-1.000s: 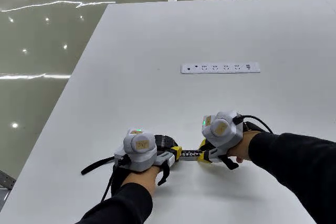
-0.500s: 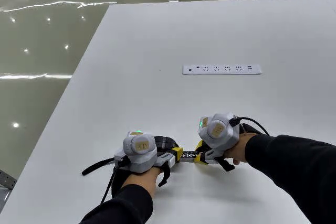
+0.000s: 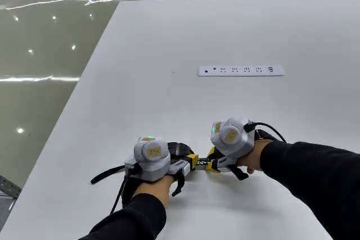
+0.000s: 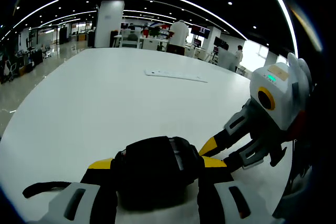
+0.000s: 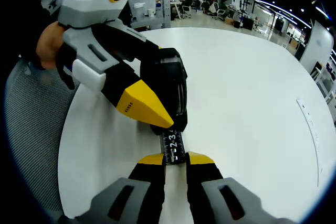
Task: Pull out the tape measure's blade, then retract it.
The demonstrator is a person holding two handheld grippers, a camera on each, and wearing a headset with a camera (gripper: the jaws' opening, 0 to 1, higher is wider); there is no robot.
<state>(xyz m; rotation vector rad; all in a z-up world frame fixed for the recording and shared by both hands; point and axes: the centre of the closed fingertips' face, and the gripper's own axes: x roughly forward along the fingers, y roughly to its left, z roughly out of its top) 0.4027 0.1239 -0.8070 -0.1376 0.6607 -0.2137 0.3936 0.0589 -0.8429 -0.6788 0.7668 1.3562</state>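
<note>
Right gripper view: the right gripper has its jaws pinched together on the tip of the blade, with only a short numbered stretch showing between them and the black tape measure. The left gripper is clamped around that case from both sides, pinning it on the white table near the person's edge, well apart from the power strip farther back. With so little blade out, the spring load looks to be the main hazard: should the right jaws slip off the narrow, slick strip, the blade would likely snap home on its own and the hook strike the case mouth. A pull that runs off-line from the slot could kink the blade or twist the rounded case out of the left jaws, whose yellow tips bear on its curved flanks. Squeezing the blade too hard risks creasing it, and that would spoil a clean return
</note>
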